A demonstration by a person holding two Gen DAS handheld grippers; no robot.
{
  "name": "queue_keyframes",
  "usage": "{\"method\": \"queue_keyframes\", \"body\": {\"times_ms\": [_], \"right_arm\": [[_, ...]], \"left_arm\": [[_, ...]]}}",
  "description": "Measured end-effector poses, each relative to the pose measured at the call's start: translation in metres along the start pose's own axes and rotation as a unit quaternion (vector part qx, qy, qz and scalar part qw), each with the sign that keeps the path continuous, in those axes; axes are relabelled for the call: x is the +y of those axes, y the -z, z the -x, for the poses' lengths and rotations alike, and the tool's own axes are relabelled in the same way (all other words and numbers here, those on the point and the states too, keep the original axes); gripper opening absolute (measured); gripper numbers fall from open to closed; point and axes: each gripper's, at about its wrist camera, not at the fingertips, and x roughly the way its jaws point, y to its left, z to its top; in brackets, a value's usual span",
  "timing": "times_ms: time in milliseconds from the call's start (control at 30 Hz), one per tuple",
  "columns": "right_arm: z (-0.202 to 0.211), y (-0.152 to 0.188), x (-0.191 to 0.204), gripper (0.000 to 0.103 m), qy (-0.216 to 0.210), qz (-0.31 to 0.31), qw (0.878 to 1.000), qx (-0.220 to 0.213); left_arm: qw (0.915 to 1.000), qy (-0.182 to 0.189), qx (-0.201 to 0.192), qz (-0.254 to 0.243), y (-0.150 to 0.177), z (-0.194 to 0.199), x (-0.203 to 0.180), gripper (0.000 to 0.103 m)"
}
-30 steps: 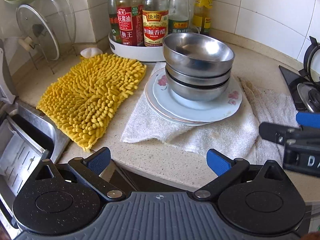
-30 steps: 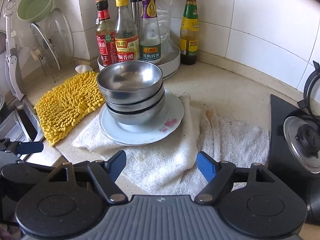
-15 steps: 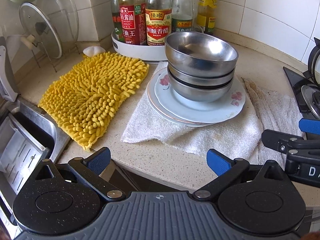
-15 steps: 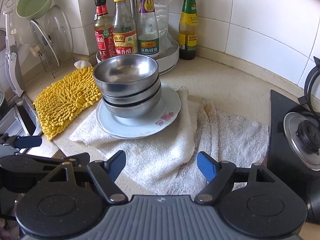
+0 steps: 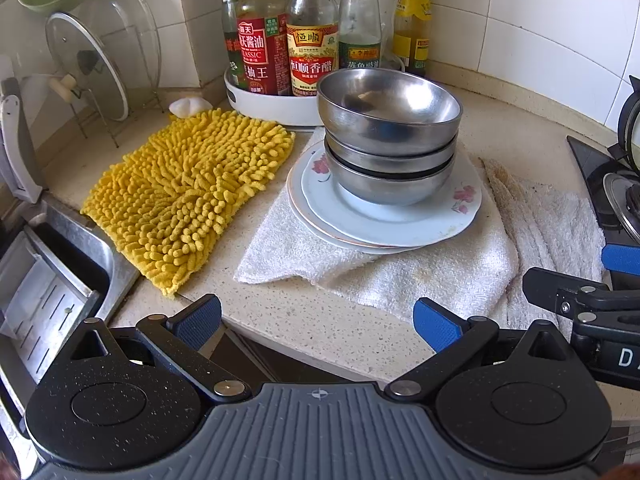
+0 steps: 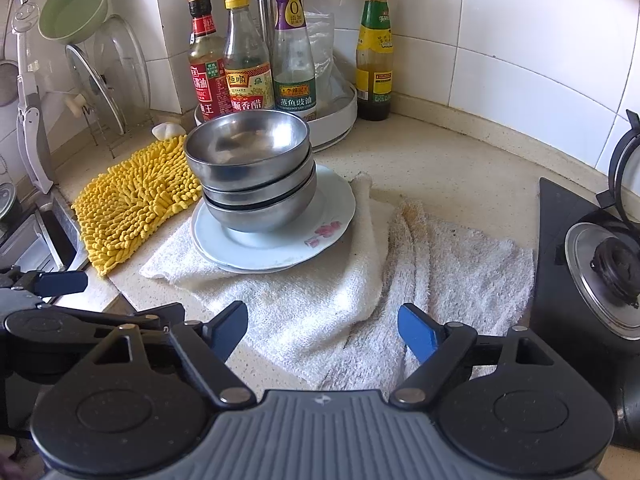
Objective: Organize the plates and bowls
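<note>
Speckled stone surface (image 5: 520, 136), white-tiled corner; sink (image 5: 60, 280) at left, stove (image 6: 580, 280) at right. White towel (image 6: 340, 300) carries 2 plates (image 6: 328, 216) under 3 nested steel bowls (image 6: 248, 160). Left gripper (image 5: 316, 320) released, empty; right gripper (image 6: 320, 330) opening, empty; both short of the stack. Bottle tops (image 5: 312, 40) cut off.

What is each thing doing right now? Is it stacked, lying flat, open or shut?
Steel bowls: three nested, upright, empty, on the plates.
Plates: stacked on the white towel.
White towel: spread out, rumpled.
Yellow mat: lying flat.
Glass lid: standing in a rack.
Left gripper: open, empty.
Right gripper: jaws opening, empty.
</note>
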Motion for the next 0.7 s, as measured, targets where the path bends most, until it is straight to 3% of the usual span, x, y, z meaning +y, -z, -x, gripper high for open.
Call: {"method": "queue_keyframes", "body": {"times_ms": [700], "right_arm": [[0.003,0.005,-0.02,0.089,0.013,-0.017,1.0,-0.004]], "left_arm": [[0.9999,-0.012,-0.007,-0.008,0.001,0.004,-0.008,0.103]]}}
